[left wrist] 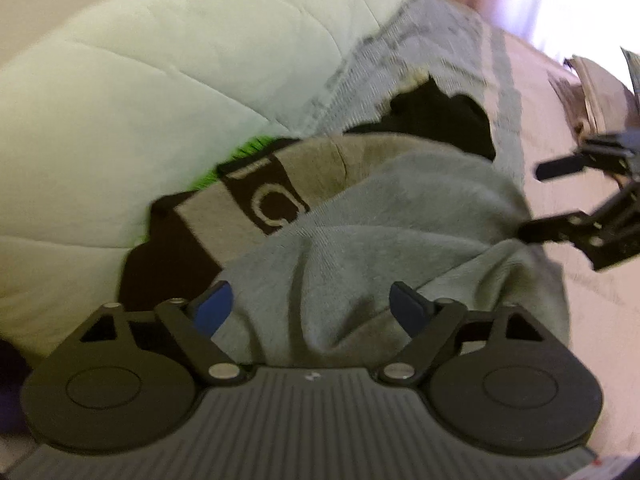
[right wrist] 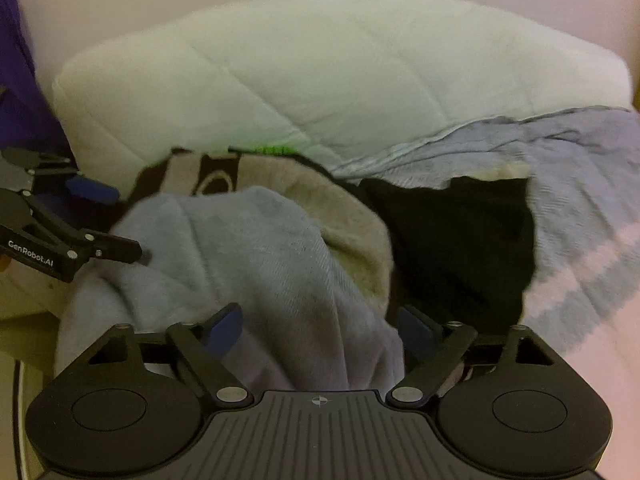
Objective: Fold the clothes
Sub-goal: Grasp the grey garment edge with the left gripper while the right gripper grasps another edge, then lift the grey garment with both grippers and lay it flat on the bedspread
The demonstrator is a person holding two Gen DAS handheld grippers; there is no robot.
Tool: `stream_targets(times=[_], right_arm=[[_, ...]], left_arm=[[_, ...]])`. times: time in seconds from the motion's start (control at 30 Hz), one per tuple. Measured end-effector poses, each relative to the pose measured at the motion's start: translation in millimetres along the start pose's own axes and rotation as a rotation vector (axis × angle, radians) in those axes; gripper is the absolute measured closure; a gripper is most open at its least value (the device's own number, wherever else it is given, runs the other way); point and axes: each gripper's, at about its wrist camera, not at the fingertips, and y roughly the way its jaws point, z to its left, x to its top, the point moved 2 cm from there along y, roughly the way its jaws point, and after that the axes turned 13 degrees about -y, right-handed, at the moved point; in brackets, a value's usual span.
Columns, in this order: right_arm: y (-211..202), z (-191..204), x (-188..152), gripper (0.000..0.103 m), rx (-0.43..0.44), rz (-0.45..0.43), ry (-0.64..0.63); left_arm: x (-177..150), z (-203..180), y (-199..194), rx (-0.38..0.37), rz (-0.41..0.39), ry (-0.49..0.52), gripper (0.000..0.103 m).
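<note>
A pile of clothes lies on a bed. On top is a grey-blue garment, bunched in folds. Under it sit a tan garment with a black logo patch and a black garment. My left gripper points down into the grey-blue garment's near edge, jaws wide, fabric between the blue pads. My right gripper stands the same way at the garment's other side, jaws wide, with fabric lying between them. Neither pair of pads visibly pinches the cloth.
A white quilted duvet rises behind the pile. A pale blue striped blanket lies beside the black garment on the pink sheet. A green scrap peeks out. Purple cloth hangs at the left.
</note>
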Motion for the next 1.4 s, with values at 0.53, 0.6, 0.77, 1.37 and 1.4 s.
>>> stream_targets(times=[0.53,0.6,0.77,1.37,1.4], right_arm=[[-97,25,-31,0.098,-0.036,-0.157,0.013],[-142,27,-53,0.098,-0.072,-0.198,0.038],[-282,39,-141,0.098,-0.188,-0.284,0.054],[-506,74,-575,0.052,-0.586,0.151,0.644],[-503,78,-576,0.051,-0.591,0.145,0.680]], left_arm=[[-31,-63,-65,0.031,-0.119,0.119,0.099],[-43,-94,-108,0.019,-0.176,0.144,0.099],[-100,-206,-218,-0.065,-0.307,0.237,0.099],[-335,-451,-242,-0.454,0.128,0.547,0.087],[-328,-449,-232,-0.437,0.126,0.553,0.081]])
